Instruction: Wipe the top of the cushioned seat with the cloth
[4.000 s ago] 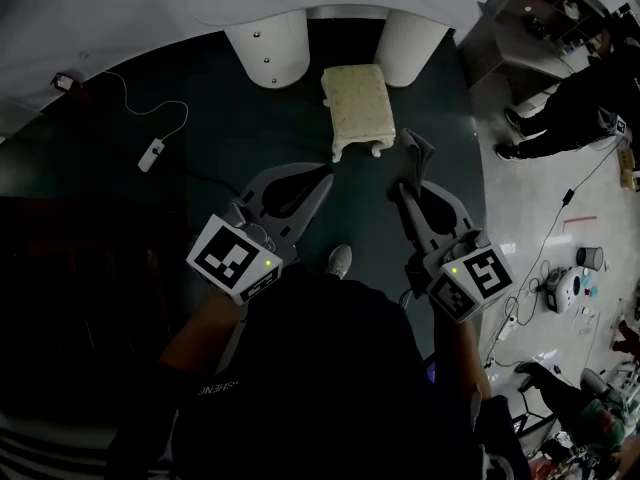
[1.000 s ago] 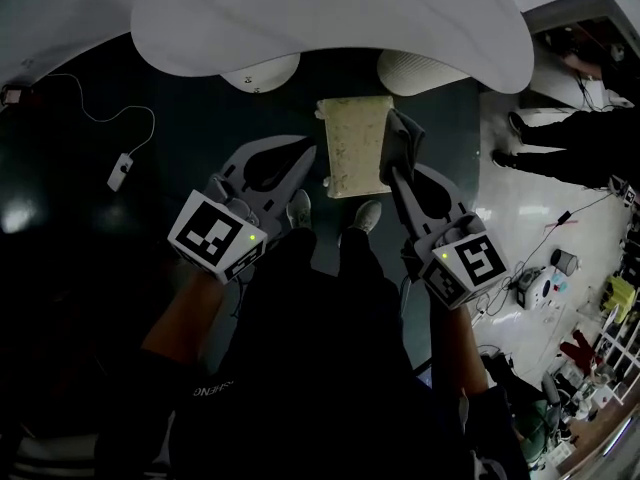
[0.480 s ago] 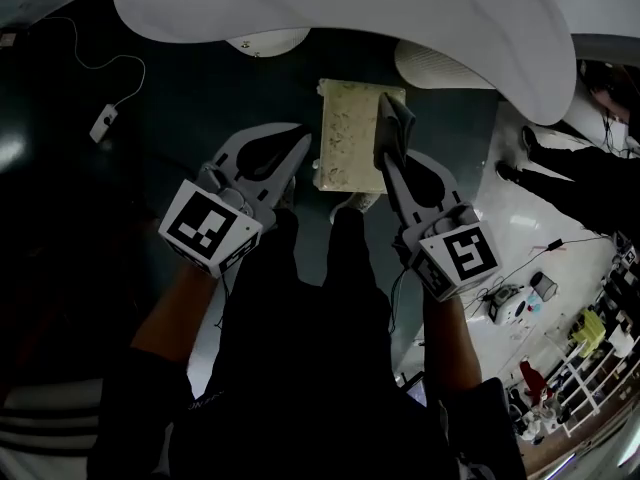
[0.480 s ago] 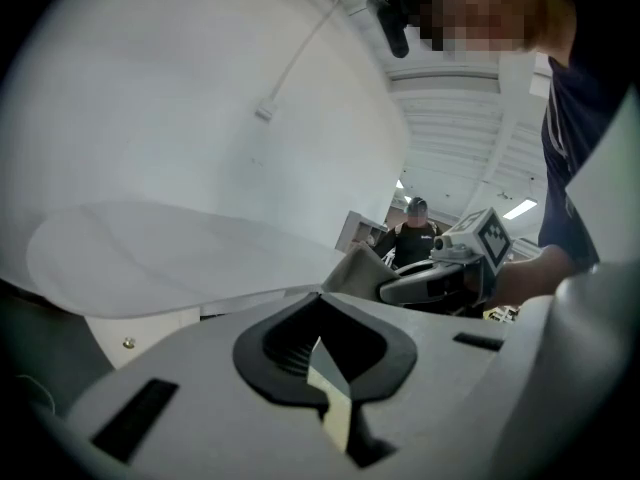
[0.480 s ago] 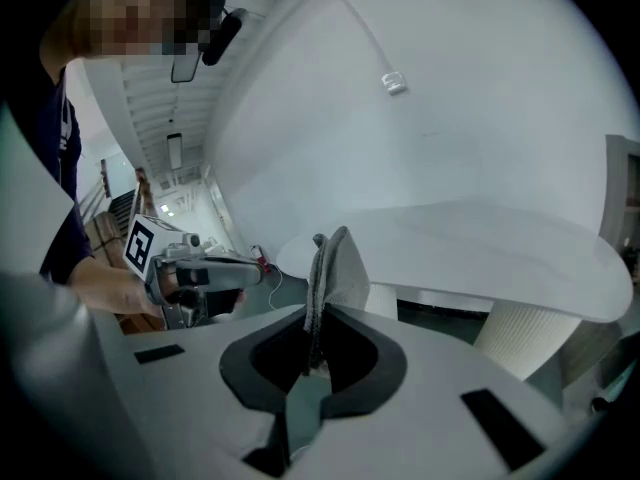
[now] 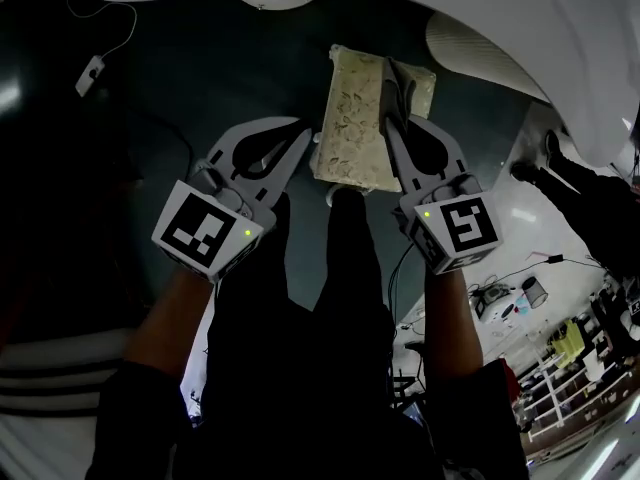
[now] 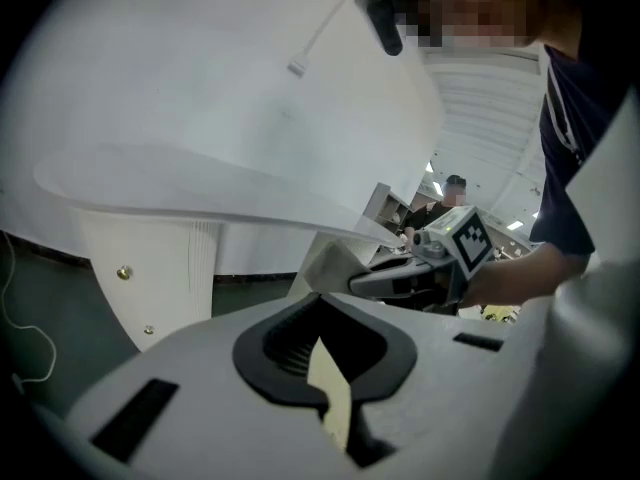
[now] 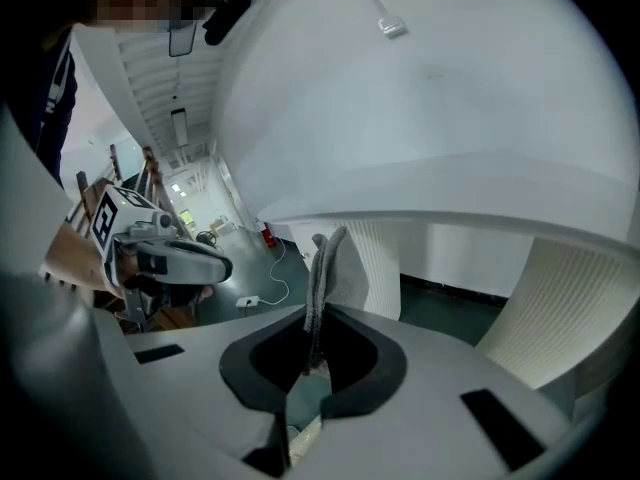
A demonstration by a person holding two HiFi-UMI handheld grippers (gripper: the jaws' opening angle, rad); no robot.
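Tool in my right hand [image 6: 392,126] was clamped on the cloth [image 8: 325,268], whose grey fold stood up out of the closed jaws. In the head view that cloth lay over the far right part of the seat [image 6: 352,118], but I could not tell whether it touched the cushion. My own view along the jaws showed it pointing at the ribbed leg [image 8: 375,268] of the white desk [image 6: 520,28] rather than pressed flat on anything.

My left tool [image 6: 303,140] was empty. Its jaws were all but together, with a pale sliver of the seat showing through the slit between them. It hung just beside the seat's near left edge, over the dark floor [image 6: 200,88].

The seat stood on that floor, partly under the desk's rim, with its cream top bare apart from the corner under the cloth.

By my reckoning the fetching was done: cloth in hand, and both tools brought up to the seat. The wiping itself looked not yet begun. I still had to lower the cloth flat onto the cushion and sweep its whole top, near end included.
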